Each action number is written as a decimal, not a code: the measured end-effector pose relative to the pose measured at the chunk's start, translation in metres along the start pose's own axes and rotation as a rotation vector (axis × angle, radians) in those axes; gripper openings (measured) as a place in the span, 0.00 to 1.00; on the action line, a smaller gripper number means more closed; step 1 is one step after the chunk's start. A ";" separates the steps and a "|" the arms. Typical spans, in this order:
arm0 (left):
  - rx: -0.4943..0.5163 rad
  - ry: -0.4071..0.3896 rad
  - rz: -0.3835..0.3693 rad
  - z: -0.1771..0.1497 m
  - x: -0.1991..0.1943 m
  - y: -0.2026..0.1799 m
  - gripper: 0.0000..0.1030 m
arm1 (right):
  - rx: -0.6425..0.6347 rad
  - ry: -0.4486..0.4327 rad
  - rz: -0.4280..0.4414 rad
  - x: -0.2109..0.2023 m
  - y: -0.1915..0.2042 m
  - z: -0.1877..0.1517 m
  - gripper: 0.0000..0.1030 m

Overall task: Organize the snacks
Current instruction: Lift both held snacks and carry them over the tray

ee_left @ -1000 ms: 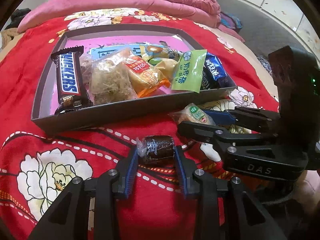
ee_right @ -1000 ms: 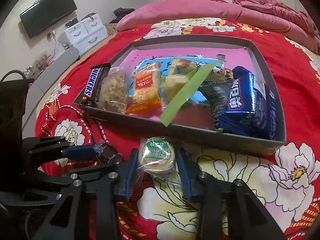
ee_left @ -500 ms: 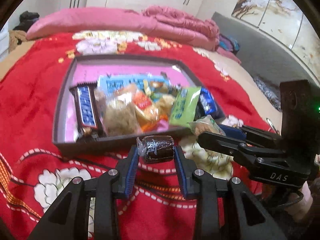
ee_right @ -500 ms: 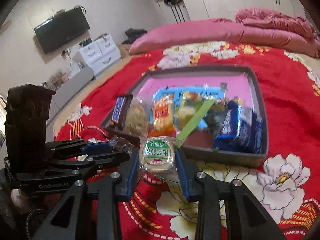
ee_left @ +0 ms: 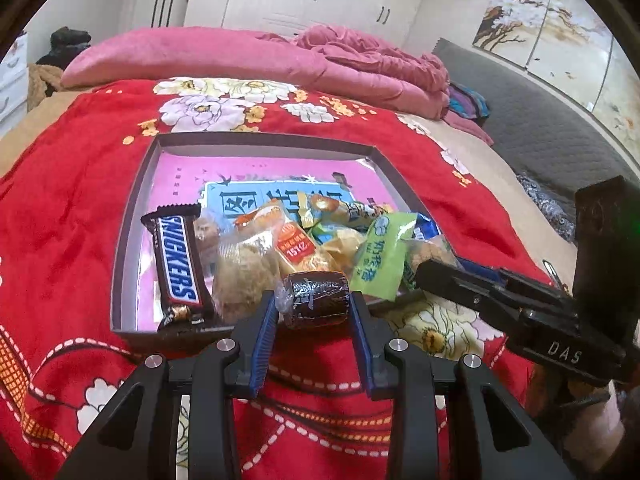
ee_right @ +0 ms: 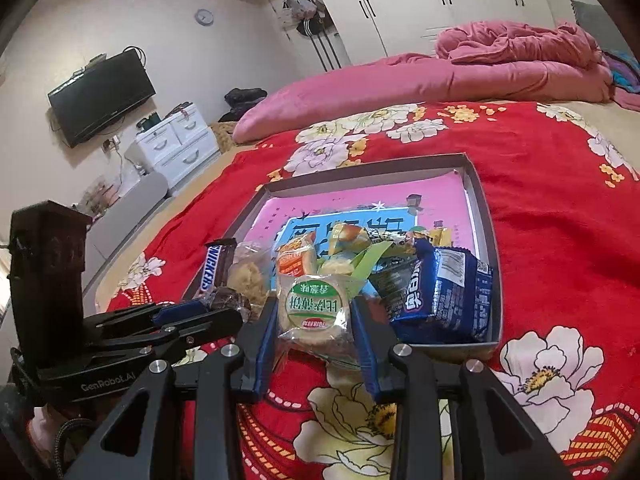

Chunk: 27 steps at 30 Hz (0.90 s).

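Note:
My left gripper (ee_left: 314,300) is shut on a dark brown wrapped cake (ee_left: 316,298), held above the near edge of the grey snack box (ee_left: 128,216). My right gripper (ee_right: 314,312) is shut on a round biscuit packet with a green label (ee_right: 314,312), held above the box's near edge (ee_right: 490,240). The box holds a Snickers bar (ee_left: 176,260), an orange packet (ee_left: 292,244), a green packet (ee_left: 382,256) and a blue biscuit pack (ee_right: 440,292). The right gripper shows at the right of the left wrist view (ee_left: 420,270); the left gripper shows at the left of the right wrist view (ee_right: 232,308).
The box lies on a bed with a red flowered blanket (ee_left: 60,208). Pink pillows and a pink quilt (ee_left: 240,56) lie at the head. A TV (ee_right: 100,96) and white drawers (ee_right: 176,140) stand beyond the bed's left side.
Both grippers have risen off the blanket with their snacks and tilted up, so the box now sits lower and farther in both views.

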<state>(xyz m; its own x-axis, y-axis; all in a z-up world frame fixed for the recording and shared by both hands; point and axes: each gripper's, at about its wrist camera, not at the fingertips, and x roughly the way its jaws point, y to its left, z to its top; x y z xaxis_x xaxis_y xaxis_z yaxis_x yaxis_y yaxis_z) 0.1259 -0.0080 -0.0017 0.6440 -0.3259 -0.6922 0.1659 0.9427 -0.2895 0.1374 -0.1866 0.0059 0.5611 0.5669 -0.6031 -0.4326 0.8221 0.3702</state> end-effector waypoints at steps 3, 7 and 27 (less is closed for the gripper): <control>-0.011 -0.002 0.007 0.004 0.004 0.002 0.36 | 0.004 0.001 -0.012 0.004 0.000 0.001 0.35; -0.014 0.004 0.023 0.006 0.010 0.005 0.36 | 0.002 0.004 -0.034 0.010 -0.001 0.002 0.35; -0.025 0.010 0.038 0.014 0.023 0.005 0.35 | -0.071 0.021 -0.159 0.029 0.004 0.002 0.35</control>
<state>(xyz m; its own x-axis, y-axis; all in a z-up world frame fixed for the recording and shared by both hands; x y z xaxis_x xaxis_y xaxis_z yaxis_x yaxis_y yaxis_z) 0.1518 -0.0095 -0.0103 0.6417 -0.2910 -0.7096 0.1227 0.9523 -0.2795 0.1535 -0.1671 -0.0089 0.6120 0.4283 -0.6648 -0.3891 0.8950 0.2184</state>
